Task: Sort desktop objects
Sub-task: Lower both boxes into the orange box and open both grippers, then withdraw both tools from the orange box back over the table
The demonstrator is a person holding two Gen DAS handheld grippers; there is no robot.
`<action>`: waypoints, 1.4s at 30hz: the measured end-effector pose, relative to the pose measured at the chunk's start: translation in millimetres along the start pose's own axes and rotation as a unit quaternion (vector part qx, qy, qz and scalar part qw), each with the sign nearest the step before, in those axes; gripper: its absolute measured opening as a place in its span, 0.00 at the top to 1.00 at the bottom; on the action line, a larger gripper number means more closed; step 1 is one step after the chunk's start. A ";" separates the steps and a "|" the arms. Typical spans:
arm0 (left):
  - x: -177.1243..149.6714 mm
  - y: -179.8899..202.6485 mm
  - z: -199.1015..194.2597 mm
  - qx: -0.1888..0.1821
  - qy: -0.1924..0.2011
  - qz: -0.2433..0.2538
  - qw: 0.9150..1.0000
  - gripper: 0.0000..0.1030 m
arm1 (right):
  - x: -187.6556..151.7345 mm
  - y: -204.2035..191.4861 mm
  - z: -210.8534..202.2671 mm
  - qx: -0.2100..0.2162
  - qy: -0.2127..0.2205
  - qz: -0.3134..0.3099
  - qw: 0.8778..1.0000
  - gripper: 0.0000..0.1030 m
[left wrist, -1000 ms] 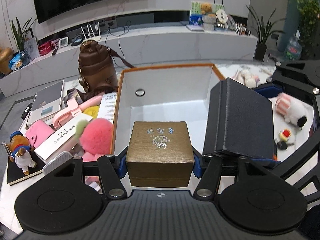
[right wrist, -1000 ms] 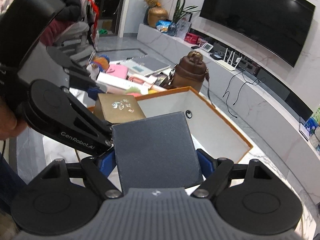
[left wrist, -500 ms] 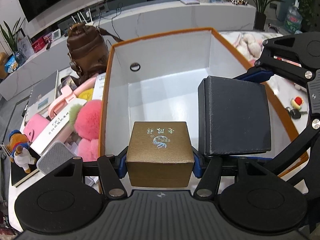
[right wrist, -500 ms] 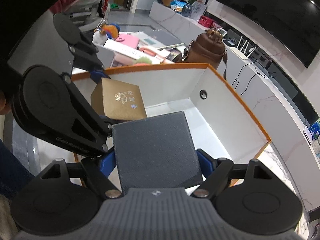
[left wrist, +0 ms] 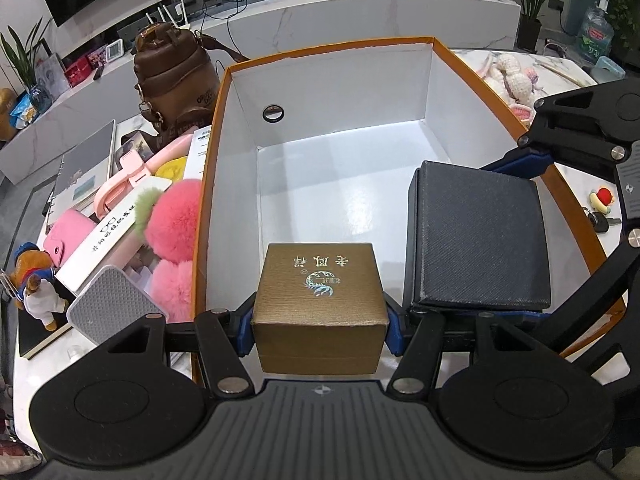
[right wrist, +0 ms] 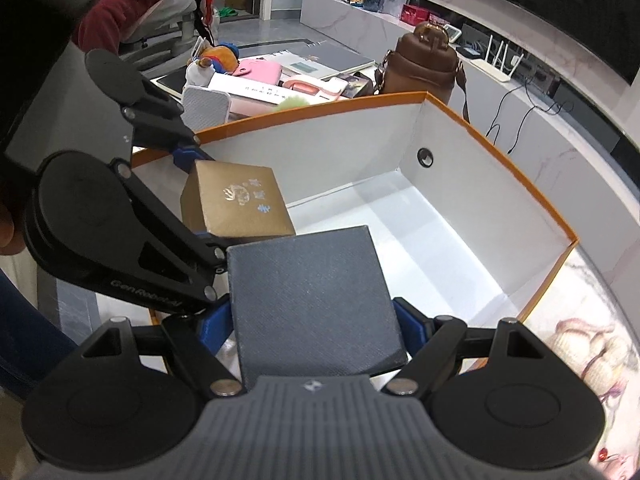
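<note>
My left gripper (left wrist: 319, 326) is shut on a gold-brown gift box (left wrist: 318, 300) with foil lettering on its lid. My right gripper (right wrist: 316, 328) is shut on a dark grey textured box (right wrist: 314, 300). Both boxes hang side by side inside the near end of a large open box with orange rim and white inside (left wrist: 224, 128), above its floor. In the right wrist view the gold box (right wrist: 236, 204) sits left of the grey box, near the big box's left wall (right wrist: 320, 152). In the left wrist view the grey box (left wrist: 480, 236) is at the right.
Left of the big box lie pink pompoms (left wrist: 172, 220), a pink case (left wrist: 70, 232), a white glasses box (left wrist: 104, 240), a notebook (left wrist: 84, 168), a brown bag (left wrist: 172, 76) and a toy dog (left wrist: 34, 284). At the right are a knitted toy (left wrist: 516, 80) and keys (left wrist: 600, 208).
Both grippers have moved forward and down with their boxes, from in front of the big box's near edge to inside it. The grips are unchanged.
</note>
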State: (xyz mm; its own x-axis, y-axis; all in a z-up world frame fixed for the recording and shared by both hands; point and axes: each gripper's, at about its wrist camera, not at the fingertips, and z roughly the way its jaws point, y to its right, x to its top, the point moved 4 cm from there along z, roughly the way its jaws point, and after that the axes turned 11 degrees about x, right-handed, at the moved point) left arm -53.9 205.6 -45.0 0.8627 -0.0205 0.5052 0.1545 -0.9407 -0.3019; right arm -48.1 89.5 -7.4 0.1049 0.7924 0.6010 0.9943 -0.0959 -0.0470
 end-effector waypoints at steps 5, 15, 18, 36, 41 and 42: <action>0.1 -0.5 -0.4 -0.001 0.003 -0.002 1.000 0.33 | 0.8 2.1 2.2 0.003 0.002 0.005 1.000 0.20; 2.5 -4.5 -1.1 0.005 0.003 -0.007 1.000 0.32 | 0.9 6.8 4.9 0.003 0.006 0.018 1.000 0.19; 3.5 -5.8 -3.3 0.007 0.008 -0.011 1.000 0.31 | 1.6 6.6 2.3 0.006 0.013 0.023 1.000 0.19; 9.5 -7.0 -14.2 0.002 0.031 -0.030 0.999 0.28 | 3.1 7.3 -15.3 -0.006 0.040 0.025 0.999 0.19; 13.9 -2.4 -22.1 0.003 0.043 -0.033 0.999 0.28 | 0.6 9.6 -25.5 -0.011 0.051 0.028 0.998 0.19; 15.0 -1.2 -23.9 0.002 0.046 -0.035 0.998 0.28 | 0.0 10.4 -28.4 -0.015 0.055 0.028 0.998 0.19</action>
State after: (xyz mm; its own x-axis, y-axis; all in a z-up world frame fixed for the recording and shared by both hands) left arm -52.6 198.3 -17.7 0.8017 0.0129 0.5976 0.2141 -0.9397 -0.2669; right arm -38.4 71.4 14.8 0.1565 0.7149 0.6815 0.9856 -0.1575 -0.0612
